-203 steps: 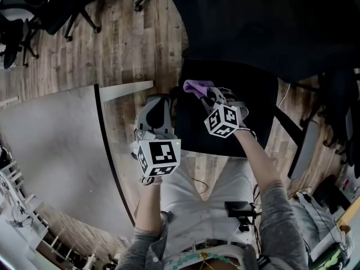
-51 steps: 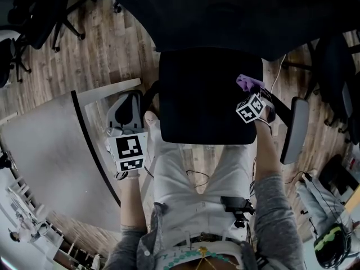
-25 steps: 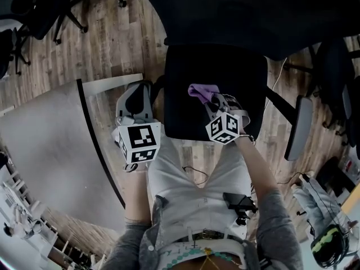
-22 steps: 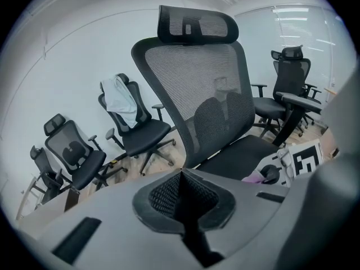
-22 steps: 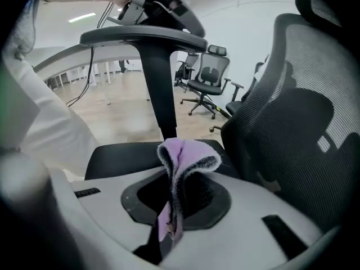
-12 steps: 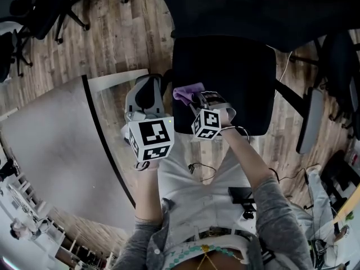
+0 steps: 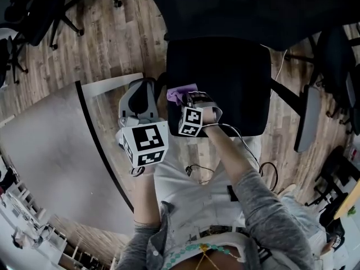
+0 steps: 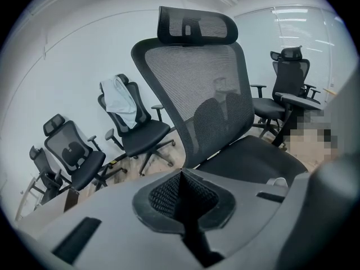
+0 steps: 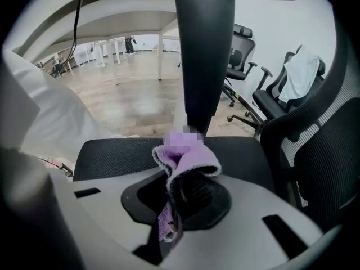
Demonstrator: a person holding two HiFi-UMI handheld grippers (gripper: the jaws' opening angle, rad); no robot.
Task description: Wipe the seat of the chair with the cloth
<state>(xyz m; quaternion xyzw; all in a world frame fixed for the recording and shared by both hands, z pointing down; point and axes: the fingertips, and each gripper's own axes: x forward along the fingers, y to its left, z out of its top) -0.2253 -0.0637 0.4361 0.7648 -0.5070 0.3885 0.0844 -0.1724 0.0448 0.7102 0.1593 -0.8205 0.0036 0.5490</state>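
Chair seat (image 7: pixel 225 77) – right gripper (image 7: pixel 188 99), pinching the purple cloth (image 7: pixel 179 93), has crossed from right edge to left front corner; left gripper (image 7: pixel 142 91) closed on nothing, alongside.

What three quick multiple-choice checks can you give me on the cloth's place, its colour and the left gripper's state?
1. Where is the cloth?
A. on the floor
B. at the chair seat's left edge in the head view
C. on the armrest

2. What colour is the cloth?
A. purple
B. yellow
C. green

3. How is the left gripper?
A. open
B. shut on the cloth
C. shut, empty

Answers:
1 B: the right gripper holds it at that edge of the seat.
2 A: it shows purple in the head view and the right gripper view.
3 C: its jaws meet with nothing between them.
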